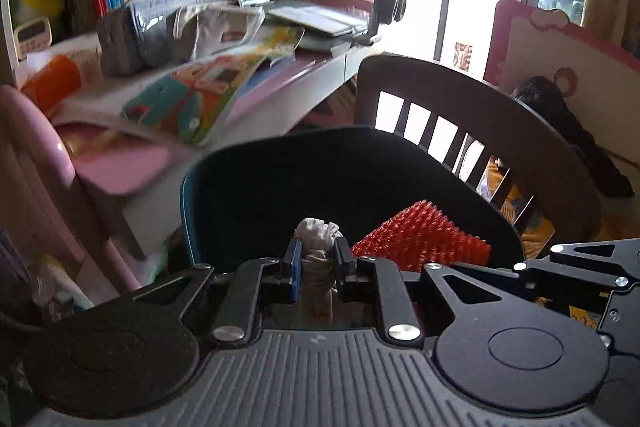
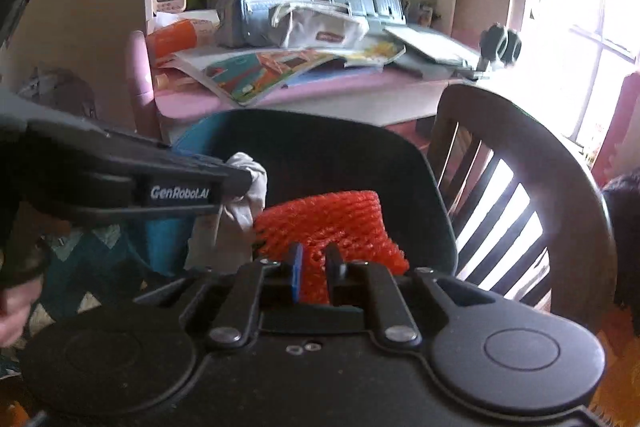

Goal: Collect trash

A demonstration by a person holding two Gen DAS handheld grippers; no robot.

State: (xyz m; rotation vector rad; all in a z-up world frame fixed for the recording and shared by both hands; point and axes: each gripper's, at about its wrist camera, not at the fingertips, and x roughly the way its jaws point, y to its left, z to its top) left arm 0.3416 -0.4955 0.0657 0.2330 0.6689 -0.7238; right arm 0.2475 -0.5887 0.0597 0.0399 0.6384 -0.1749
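Farthest left in the right wrist view, the left claw (image 2: 240, 183) is seen side-on, reaching over the near rim of the dark bin (image 2: 436, 187). A crumpled pale tissue (image 1: 316, 233) is pinched between its fingers, which are drawn nearly together on the wad; in the left wrist view the paper bulges out above and below the pads. It is held over the open mouth of the bin, presumably so that it falls inside once let go.

Just to the right of the tissue, the red foam netting (image 2: 328, 223) is carried by the right claw (image 2: 314, 267). The jaws stand only narrowly apart with the mesh between them; whether the pads are pressing on it or have begun to slacken cannot be told. The netting also hangs over the bin's opening, so both pieces of trash appear ready to be dropped together.

Behind the bin, the cluttered tabletop (image 2: 280, 95) holds picture books (image 2: 264, 71) and a pencil case (image 2: 320, 25), none of them touched by either claw. To the right a dark slatted chair (image 2: 520, 163) stands close beside the bin, so little room is left on that side.
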